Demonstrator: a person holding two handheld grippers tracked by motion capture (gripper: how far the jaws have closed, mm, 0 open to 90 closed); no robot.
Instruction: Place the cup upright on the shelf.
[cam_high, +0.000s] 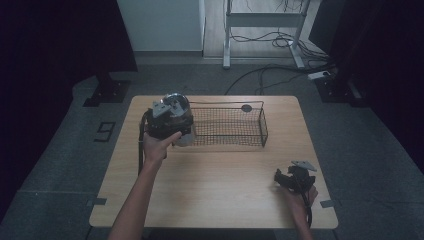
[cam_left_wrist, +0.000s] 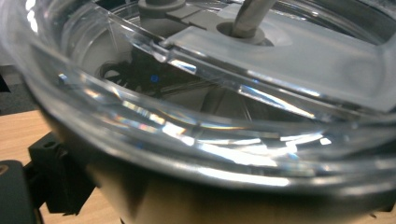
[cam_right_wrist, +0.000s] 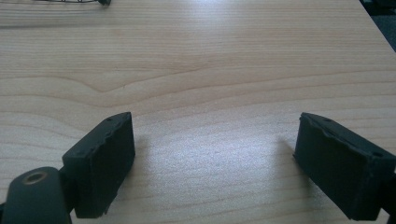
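cup at the basket's end

low right in the high view, the right gripper (cam_high: 289, 178) rests on the table (cam_high: 215, 175), jaws wide apart, holding nothing. farther up, left of middle, the left gripper (cam_high: 167, 122) is clamped on the shiny cup (cam_high: 176, 102), standing upright and touching the left end of the wire basket (cam_high: 235, 126). the basket lies to the cup's right.

Steel tumbler (cam_high: 178, 117) with clear lid, raised at the basket's (cam_high: 230, 127) left end

A light wooden tabletop (cam_high: 220, 175) carries a black wire basket (cam_high: 230, 127) at its far side, just right of the left tool (cam_high: 167, 122) and well apart from the right tool (cam_high: 295, 177), which sits near the tabletop's near right corner over bare wood.
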